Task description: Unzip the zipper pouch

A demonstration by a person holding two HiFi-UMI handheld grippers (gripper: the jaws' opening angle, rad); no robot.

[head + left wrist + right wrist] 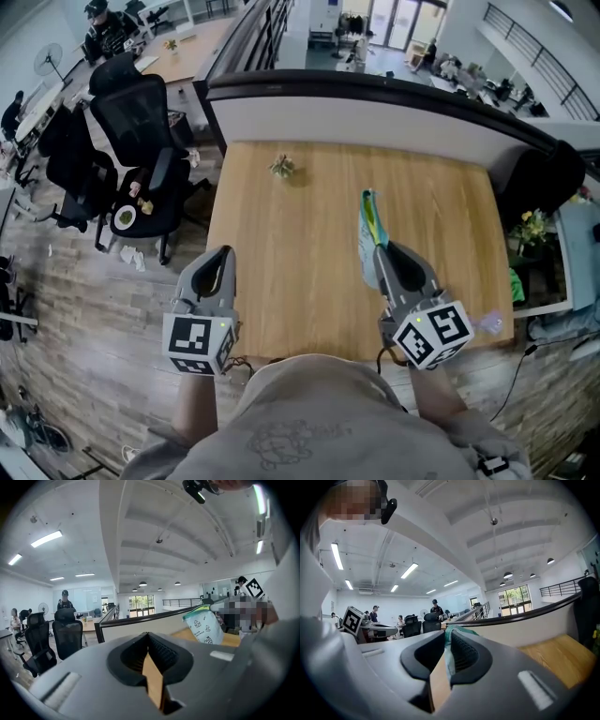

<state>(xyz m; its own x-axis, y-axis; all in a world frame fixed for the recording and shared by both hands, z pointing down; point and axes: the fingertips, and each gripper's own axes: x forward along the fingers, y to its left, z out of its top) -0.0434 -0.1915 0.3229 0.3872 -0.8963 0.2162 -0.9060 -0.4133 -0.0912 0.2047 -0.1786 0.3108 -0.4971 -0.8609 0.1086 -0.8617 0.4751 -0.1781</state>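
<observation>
The zipper pouch (368, 230) is white and pale blue with a green top edge. It hangs edge-on over the wooden table (281, 291), and my right gripper (382, 249) is shut on its near end. In the right gripper view the pouch's (457, 631) green edge sticks up from between the closed jaws of the right gripper (446, 641). My left gripper (221, 251) hovers at the table's left edge, shut with nothing in it. The left gripper view shows its jaws (149, 638) closed together, with the pouch (205, 626) off to the right, printed with small pictures.
A small dried plant sprig (281, 167) lies near the table's far edge. A curved partition wall (375, 112) bounds the far side. Black office chairs (141, 122) stand to the left on the wooden floor. A pale lilac scrap (489, 323) sits at the table's right front corner.
</observation>
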